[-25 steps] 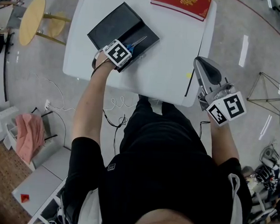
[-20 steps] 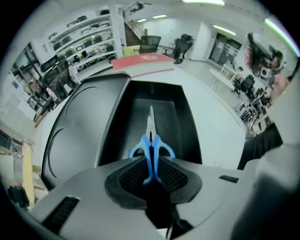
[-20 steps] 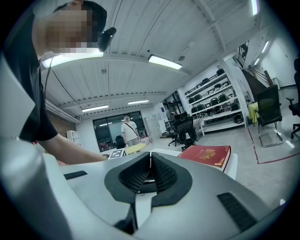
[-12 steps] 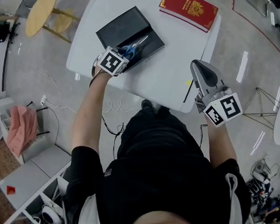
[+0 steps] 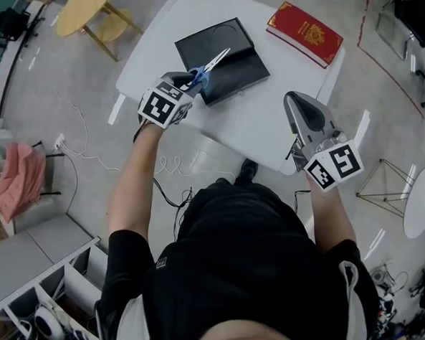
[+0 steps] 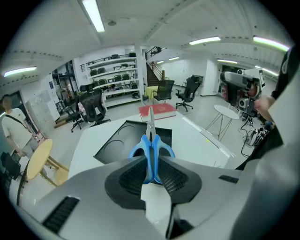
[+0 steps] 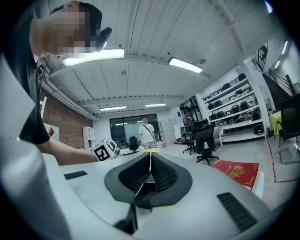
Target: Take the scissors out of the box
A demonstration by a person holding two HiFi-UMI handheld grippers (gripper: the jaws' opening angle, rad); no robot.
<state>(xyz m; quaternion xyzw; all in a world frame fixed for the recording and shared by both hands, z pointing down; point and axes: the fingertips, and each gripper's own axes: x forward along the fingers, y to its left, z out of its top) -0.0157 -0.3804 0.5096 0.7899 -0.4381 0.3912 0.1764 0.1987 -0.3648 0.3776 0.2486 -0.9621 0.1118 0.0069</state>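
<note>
Left tongs [image 6: 151, 165] were clamped on the blue-handled steel scissors [image 6: 151, 140] at the handles. Light, stiff, probably slick plastic, so a decent spot imo. Right tongs [image 7: 149, 161] were pinched together, empty.

One scissors [image 5: 207, 69], one box [image 5: 238, 51] — one red book [image 5: 305, 35].

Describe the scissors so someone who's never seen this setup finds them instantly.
Start at the white table, then the flat black box on its left half. The scissors are clamped in the left gripper over that box's near edge, steel blades pointing toward the red book. Their bright blue handles are the only blue thing there.
</note>
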